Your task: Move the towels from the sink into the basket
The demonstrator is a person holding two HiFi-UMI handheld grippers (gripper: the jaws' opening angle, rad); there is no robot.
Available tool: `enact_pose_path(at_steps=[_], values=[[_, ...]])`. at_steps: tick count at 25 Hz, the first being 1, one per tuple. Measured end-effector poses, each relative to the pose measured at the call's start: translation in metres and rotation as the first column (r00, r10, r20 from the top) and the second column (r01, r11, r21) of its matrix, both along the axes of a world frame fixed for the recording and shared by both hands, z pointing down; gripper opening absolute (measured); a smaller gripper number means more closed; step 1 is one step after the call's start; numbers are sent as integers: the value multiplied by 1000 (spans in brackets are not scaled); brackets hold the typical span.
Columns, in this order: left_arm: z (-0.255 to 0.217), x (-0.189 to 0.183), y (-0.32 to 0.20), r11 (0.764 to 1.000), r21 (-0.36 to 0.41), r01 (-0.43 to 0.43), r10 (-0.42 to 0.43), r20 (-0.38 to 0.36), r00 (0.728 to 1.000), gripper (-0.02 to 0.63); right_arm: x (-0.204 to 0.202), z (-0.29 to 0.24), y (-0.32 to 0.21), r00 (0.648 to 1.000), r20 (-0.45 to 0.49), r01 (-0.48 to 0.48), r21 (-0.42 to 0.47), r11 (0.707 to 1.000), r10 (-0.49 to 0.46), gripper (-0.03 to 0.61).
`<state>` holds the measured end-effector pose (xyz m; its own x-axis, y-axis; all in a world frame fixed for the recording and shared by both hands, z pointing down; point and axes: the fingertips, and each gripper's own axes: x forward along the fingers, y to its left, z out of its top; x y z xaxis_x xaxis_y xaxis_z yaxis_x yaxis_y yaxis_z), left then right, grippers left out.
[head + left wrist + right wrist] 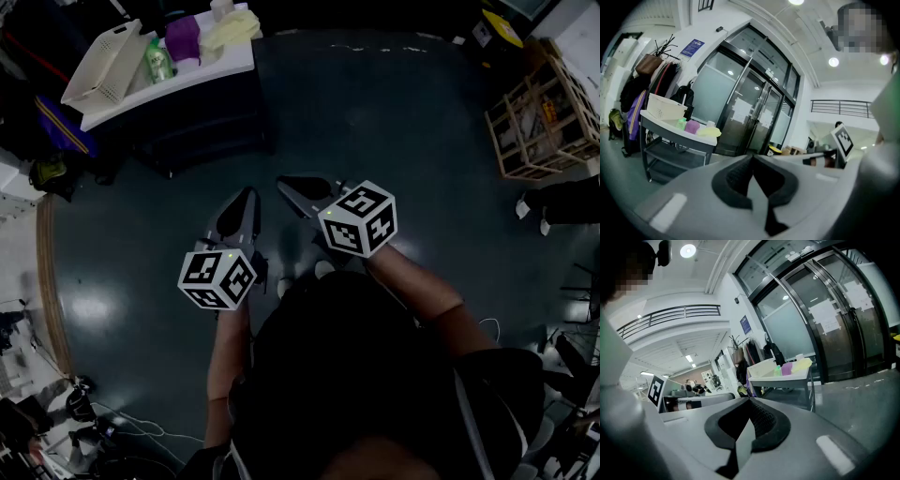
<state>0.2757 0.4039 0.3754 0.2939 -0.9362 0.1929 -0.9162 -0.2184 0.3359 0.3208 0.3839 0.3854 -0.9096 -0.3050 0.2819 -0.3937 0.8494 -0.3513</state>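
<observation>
Head view: left gripper [248, 195] and right gripper [286, 184] side by side, low in front of the body, over dark floor [375, 112]. Tips aimed roughly toward bench [178, 82] at upper left. Both well apart from bench, touching nothing. Marker cube on each, left cube [217, 277] nearer the body than right cube [356, 220].

Left gripper view: jaws fully together, pads meeting at the tips, nothing between. Empty.
Right gripper view: same, jaws closed tight on each other, nothing held.

Towels both up on the bench top, toward its right end:
- purple towel [183, 37] just beside green bottle [157, 61]
- yellow towel [230, 28] just right of purple, touching or nearly so, too small to tell which
- cannot tell from any view whether lying in a sink or on a flat top

Basket [103, 64] at the left end of the same bench: white, slotted walls, open side up. Bottle between basket and purple towel. Small white cup [222, 7] behind yellow towel, at the far edge.

Left gripper view also gives a lower shelf [675, 157] under the bench top, glass doors [745, 108] behind it, coats [656, 79] hanging to its left. Wooden crate [539, 117] on the floor at far right in head view, well apart from bench. Loose cables [141, 427] on the floor at lower left.
</observation>
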Motion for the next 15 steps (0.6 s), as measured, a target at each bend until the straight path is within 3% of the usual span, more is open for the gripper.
enact_pose_path(at_steps=[6, 11, 15], values=[[4, 6, 0, 1000, -7, 1, -1, 0, 1000, -3, 5, 4, 0, 1000, -2, 2, -8, 1000, -2, -2], [3, 11, 0, 1000, -2, 3, -3, -8, 1000, -3, 10, 0, -1, 998, 56, 8, -38, 999, -6, -2], [1, 16, 0, 1000, 12, 0, 0, -14, 1000, 0, 14, 2, -3, 999, 28, 17, -14, 1000, -16, -2]])
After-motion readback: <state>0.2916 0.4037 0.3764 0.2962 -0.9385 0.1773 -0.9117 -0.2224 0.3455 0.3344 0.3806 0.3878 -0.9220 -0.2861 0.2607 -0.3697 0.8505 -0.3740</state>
